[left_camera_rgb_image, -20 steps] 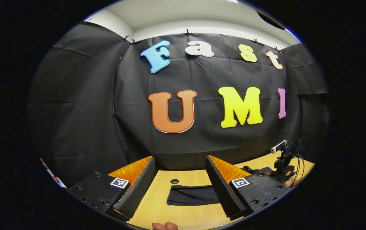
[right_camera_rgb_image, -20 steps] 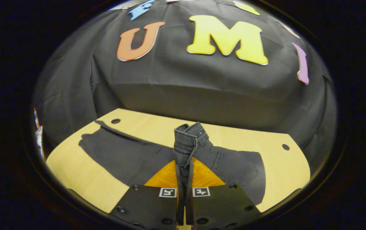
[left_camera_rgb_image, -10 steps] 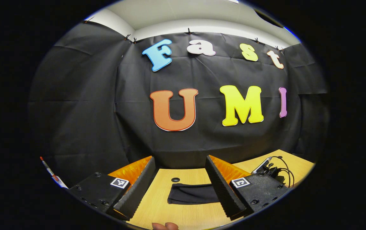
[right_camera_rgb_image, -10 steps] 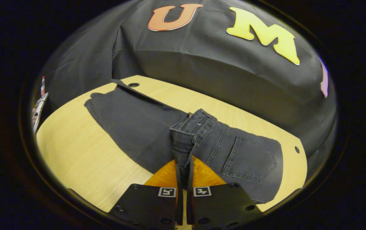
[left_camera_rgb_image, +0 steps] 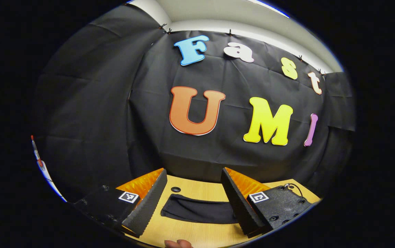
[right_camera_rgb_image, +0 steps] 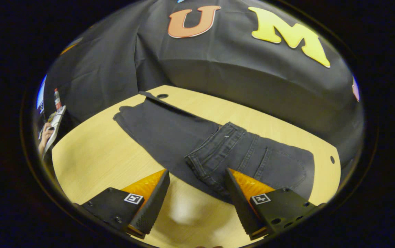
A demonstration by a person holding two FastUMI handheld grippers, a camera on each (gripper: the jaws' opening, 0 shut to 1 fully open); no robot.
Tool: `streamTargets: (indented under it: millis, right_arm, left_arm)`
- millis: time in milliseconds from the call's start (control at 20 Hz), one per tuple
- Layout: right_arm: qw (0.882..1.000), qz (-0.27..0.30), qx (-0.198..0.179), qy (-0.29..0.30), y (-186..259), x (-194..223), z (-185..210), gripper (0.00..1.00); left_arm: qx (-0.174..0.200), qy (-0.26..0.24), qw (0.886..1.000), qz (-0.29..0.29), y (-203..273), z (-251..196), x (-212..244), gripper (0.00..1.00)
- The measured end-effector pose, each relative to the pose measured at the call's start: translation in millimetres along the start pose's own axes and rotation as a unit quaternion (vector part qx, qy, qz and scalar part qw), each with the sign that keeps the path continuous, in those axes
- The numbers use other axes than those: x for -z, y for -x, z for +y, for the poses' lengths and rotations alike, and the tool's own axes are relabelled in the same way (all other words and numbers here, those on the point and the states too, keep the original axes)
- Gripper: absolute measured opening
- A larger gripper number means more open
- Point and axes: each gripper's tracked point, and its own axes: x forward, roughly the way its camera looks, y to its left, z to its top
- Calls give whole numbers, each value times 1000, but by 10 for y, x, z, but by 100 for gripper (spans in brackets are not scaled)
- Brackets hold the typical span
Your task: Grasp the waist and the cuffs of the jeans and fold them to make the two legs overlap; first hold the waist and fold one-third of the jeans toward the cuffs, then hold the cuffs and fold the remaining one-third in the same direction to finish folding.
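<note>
Dark grey jeans (right_camera_rgb_image: 169, 125) lie flat across the wooden table (right_camera_rgb_image: 90, 162). Their waist end (right_camera_rgb_image: 214, 155) is folded over onto the legs, back pocket (right_camera_rgb_image: 281, 168) facing up. My right gripper (right_camera_rgb_image: 198, 172) is open just above the near edge of the folded waistband, and its fingers hold nothing. In the left gripper view the cuff end of the jeans (left_camera_rgb_image: 197, 210) lies on the table (left_camera_rgb_image: 190, 234) between and beyond the fingers. My left gripper (left_camera_rgb_image: 194, 177) hangs open over it, apart from the cloth.
Round holes mark the table's far corners (right_camera_rgb_image: 162, 96) (right_camera_rgb_image: 332, 159) (left_camera_rgb_image: 175, 189). At the left edge a person's hand (right_camera_rgb_image: 45, 137) holds a flat object beside a bottle (right_camera_rgb_image: 56, 98). A cable (left_camera_rgb_image: 292, 187) shows behind my left gripper's right finger.
My right gripper has opened and let go of the waistband, which now lies flat on the legs. The left gripper has tilted a little while staying open over the cuffs.
</note>
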Motion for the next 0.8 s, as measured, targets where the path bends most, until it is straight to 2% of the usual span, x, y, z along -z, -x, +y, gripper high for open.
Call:
streamTargets:
  millis: [100,250,450,650,800]
  right_arm:
    - [999,-32,20,-3,155,-202,-184,99]
    - [995,-89,47,-14,504,-598,-453,98]
    - [979,-181,90,-37,1135,-1235,-897,98]
    - [953,-262,143,-46,1792,-1787,-1399,98]
    - [938,-291,176,-62,2094,-1986,-1684,97]
  left_arm:
    - [-2,0,1000,14,-113,37,144,99]
    - [6,28,999,42,-312,3,412,98]
    - [4,115,988,104,-504,4,954,99]
    - [-23,226,960,164,-671,78,1427,99]
    - [-48,326,922,204,-760,169,1761,99]
